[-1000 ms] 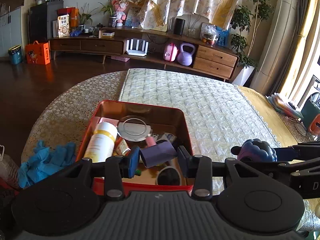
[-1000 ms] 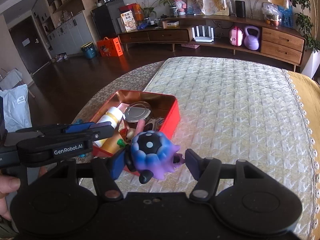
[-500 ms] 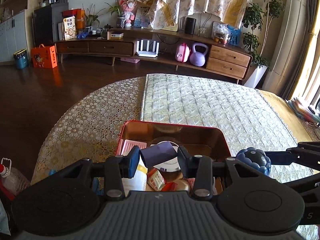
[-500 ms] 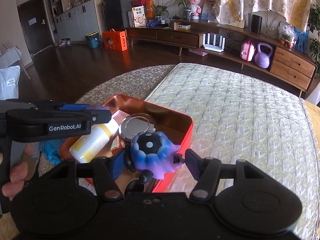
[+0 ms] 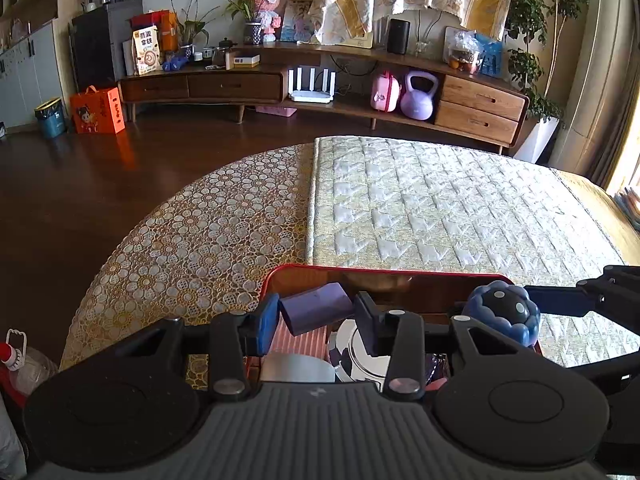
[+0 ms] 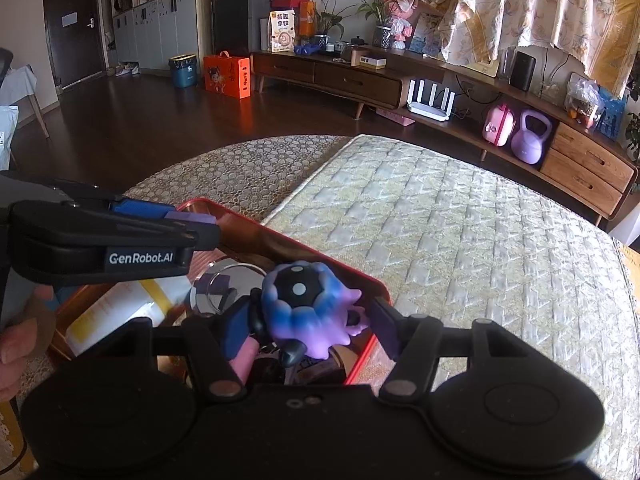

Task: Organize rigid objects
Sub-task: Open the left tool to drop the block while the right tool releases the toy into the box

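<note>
Purple shows between the left tongs (image 5: 316,316) in the left wrist view: a small purple rectangular block (image 5: 316,313), tilted and clamped between both pads. A second ago the open red metal tin (image 5: 384,270) lay well ahead of these tongs; now only its far rim shows just beyond them, so both loads have probably been lifted out for sorting elsewhere (a judgement only). To their right hangs the blue-and-purple knobbly toy figure (image 5: 503,314).

In the right wrist view the right tongs (image 6: 308,326) stand partly apart, the figure (image 6: 306,312) filling the gap, apparently gripped, above the tin's near corner. A white-and-yellow plastic bottle (image 6: 128,308) and a round silver lid (image 6: 228,284) lie below, to their left.
</note>
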